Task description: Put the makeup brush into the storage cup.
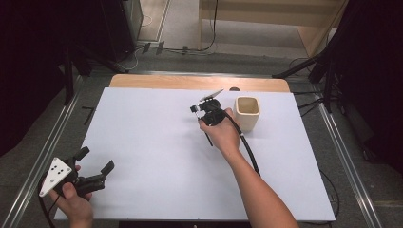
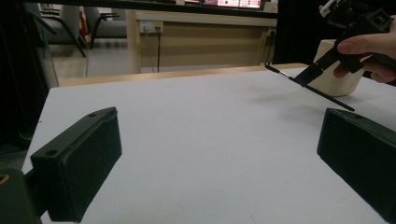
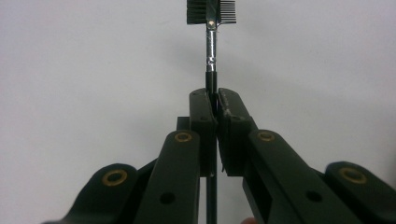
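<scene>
A thin black brush (image 3: 211,60) with a small comb-and-bristle head (image 3: 211,11) is clamped by its stem in my right gripper (image 3: 215,100), which is shut on it. From above, that gripper (image 1: 204,129) hangs over the middle of the white table (image 1: 142,142), and the brush's stem (image 1: 208,138) slants out below the hand. In the left gripper view the brush (image 2: 327,98) is lifted off the surface, tilted. My left gripper (image 1: 96,159) rests at the table's near left corner, open, with nothing between its pads (image 2: 79,163).
A cream square cup (image 1: 247,113) stands upright just right of the right hand, also seen behind the brush (image 2: 334,81). A wooden strip (image 1: 199,81) runs along the table's far edge. The right gripper's cable (image 1: 249,152) trails along the forearm.
</scene>
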`<state>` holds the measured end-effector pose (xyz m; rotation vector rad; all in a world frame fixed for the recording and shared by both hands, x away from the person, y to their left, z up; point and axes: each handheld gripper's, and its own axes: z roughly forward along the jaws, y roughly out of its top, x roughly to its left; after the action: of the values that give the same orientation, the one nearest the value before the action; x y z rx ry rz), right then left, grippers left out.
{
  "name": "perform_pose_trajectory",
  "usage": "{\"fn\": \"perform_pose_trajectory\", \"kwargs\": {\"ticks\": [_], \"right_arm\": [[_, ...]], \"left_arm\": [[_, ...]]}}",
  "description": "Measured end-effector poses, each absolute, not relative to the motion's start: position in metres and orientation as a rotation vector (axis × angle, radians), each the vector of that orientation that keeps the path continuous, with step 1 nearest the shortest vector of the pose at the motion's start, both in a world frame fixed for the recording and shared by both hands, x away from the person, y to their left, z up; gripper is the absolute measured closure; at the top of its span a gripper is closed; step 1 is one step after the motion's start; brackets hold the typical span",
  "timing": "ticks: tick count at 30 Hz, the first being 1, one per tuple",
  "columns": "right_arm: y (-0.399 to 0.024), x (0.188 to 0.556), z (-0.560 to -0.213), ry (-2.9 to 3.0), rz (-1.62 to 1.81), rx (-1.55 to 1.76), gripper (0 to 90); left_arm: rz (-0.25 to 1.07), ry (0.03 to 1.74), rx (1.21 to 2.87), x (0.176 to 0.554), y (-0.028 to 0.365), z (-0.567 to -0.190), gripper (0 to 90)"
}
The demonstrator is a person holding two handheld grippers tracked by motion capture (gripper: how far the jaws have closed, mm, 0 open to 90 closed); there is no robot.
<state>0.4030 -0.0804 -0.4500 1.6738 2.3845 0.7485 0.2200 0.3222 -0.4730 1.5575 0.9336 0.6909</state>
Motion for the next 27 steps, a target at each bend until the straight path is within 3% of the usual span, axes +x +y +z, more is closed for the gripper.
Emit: {"fn": "perform_pose_trajectory", "kwargs": {"ticks": [27], "right_arm": [[-0.104, 0.383, -0.415, 2.116, 1.121, 1.475, 87.4]], "left_arm": [[0.693, 0.924, 1.557, 0.22, 0.322, -0.473, 0.4]]}}
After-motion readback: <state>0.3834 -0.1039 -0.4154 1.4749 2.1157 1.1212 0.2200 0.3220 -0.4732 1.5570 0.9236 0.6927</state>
